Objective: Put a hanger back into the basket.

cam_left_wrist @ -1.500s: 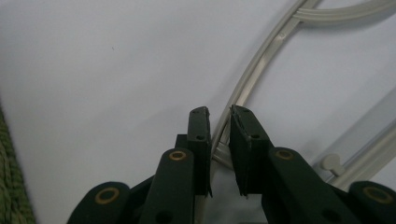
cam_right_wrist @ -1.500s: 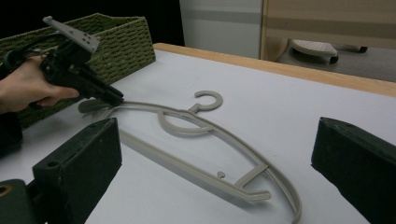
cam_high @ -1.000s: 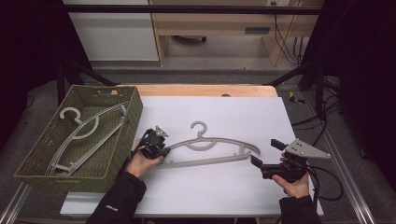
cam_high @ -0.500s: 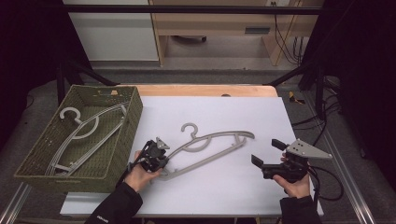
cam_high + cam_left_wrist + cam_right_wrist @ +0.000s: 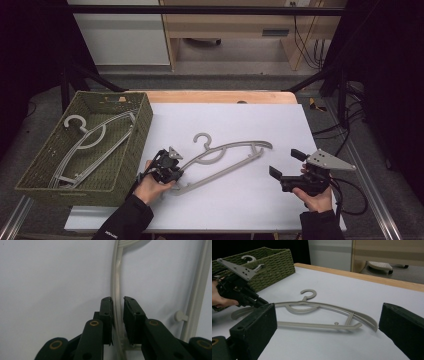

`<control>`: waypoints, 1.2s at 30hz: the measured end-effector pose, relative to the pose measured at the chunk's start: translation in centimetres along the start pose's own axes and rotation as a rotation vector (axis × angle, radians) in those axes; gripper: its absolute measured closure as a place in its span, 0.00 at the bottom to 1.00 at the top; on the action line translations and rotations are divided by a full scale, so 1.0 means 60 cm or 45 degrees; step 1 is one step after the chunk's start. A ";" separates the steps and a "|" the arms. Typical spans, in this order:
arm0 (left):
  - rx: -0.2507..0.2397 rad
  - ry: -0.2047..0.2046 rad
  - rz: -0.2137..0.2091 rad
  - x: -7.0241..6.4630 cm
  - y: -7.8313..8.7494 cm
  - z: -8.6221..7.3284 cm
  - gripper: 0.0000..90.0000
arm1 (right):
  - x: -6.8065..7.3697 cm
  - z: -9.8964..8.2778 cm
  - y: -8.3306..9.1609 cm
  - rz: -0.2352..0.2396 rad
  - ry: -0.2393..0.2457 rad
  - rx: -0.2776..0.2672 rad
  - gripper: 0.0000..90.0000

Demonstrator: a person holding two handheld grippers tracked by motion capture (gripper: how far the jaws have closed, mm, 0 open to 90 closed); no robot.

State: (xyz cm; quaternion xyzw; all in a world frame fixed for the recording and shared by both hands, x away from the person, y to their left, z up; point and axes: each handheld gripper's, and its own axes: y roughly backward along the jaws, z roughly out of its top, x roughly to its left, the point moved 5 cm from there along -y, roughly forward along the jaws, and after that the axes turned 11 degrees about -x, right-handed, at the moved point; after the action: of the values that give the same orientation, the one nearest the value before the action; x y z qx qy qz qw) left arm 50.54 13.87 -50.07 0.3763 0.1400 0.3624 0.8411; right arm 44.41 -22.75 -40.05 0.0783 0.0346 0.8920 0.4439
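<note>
A grey plastic hanger (image 5: 227, 159) lies mid-table on the white tabletop (image 5: 240, 122), right of the green woven basket (image 5: 131, 150) holding more grey hangers (image 5: 92, 140), between both grippers.

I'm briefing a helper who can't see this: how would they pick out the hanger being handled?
Start at the white table. Right of the green basket, one grey hanger lies flat, its end between the left gripper jaws. The other hangers lie inside the basket.

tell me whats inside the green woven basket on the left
Inside the green woven basket lie grey hangers, stacked loosely, one hook up near the far corner. How many there are I cannot tell, and the near wall hides the bottom along that side.
</note>
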 end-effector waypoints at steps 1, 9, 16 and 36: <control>0.002 -0.002 -0.001 0.000 0.002 -0.002 0.85 | 0.000 0.001 0.000 -0.004 -0.006 -0.003 0.02; 0.032 -0.006 0.019 -0.003 0.002 -0.002 0.89 | 0.004 0.000 -0.004 0.000 -0.001 0.001 0.02; -0.005 -0.031 0.059 -0.009 0.004 -0.004 0.92 | 0.002 -0.001 -0.002 0.005 -0.005 0.004 0.02; -0.196 0.028 0.029 -0.017 0.074 0.018 0.92 | -0.006 -0.003 0.004 -0.015 -0.011 0.001 0.02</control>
State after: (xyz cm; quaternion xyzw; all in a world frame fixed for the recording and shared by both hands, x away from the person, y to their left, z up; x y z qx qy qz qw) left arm 48.13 14.59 -46.14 0.3081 0.1166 0.3859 0.8618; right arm 44.42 -23.18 -40.22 0.0820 0.0338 0.8890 0.4491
